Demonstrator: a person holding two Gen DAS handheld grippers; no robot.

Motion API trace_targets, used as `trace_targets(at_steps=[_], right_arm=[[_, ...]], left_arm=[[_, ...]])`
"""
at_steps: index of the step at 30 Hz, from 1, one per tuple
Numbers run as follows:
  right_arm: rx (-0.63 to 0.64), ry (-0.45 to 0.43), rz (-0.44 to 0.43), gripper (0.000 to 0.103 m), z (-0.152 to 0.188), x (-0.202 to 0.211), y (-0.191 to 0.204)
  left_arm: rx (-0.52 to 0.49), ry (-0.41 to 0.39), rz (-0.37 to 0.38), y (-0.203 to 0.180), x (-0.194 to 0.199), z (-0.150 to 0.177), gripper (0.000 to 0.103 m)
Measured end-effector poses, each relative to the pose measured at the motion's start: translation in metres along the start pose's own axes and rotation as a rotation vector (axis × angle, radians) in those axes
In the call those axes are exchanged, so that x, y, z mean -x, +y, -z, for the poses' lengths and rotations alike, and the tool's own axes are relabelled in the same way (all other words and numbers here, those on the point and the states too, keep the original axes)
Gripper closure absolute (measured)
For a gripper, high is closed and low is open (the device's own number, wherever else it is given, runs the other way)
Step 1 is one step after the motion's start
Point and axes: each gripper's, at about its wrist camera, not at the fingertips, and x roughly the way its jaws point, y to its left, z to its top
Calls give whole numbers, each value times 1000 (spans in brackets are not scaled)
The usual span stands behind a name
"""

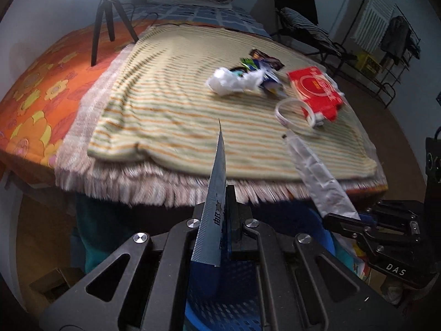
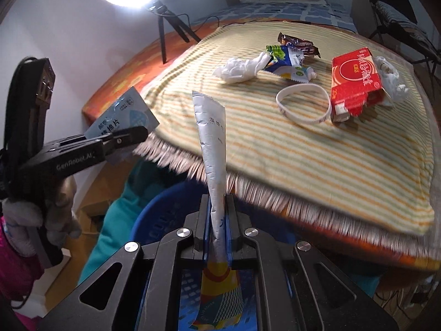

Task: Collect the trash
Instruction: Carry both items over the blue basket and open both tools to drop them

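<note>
Bedroom: I am looking over a bed covered by a striped blanket, with a blue basket sitting low in the frame beneath both grippers.
Left gripper: its jaws are clamping a flat blue sachet.
Right gripper: its jaws are pinching a silver wrapper.
Progress: I am judging two pieces lifted but not yet dropped.
Remaining: crumpled tissue, snack wrappers, white band and red box are lying mid-right on the blanket.

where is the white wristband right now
In the right wrist view, the white wristband lies flat on the striped blanket, just left of the torn red box.
</note>
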Motion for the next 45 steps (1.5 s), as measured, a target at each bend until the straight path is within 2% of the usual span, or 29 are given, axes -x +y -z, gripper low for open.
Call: trace_targets(at_steps=[6, 16, 25, 32, 33, 35, 36, 37, 42, 45], right_arm=[[-16, 14, 4, 96, 30, 7, 12], [-70, 52, -8, 96, 66, 2, 14], [-83, 125, -15, 96, 84, -14, 15], [-117, 135, 3, 96, 88, -17, 8], [-120, 135, 6, 96, 88, -18, 8], [-125, 141, 16, 96, 88, -19, 6], [-128, 144, 24, 95, 87, -20, 6], [-131, 148, 33, 93, 87, -21, 6], [-149, 158, 55, 66, 86, -22, 2], [-148, 149, 68, 62, 85, -19, 1]], left_arm=[[-50, 45, 36, -25, 5, 38, 102], [-35, 133, 48, -31, -4, 84, 102], [-43, 185, 33, -32, -17, 100, 102], [-55, 200, 18, -30, -22, 102, 100], [-56, 201, 17, -30, -22, 102, 96], [-56, 198, 15, -30, -22, 102, 75], [-57, 192, 14, -30, -22, 102, 59], [-58, 177, 11, -30, -21, 101, 53], [-61, 162, 0, -29, -18, 97, 53], [-62, 156, -8, -29, -17, 94, 51]])
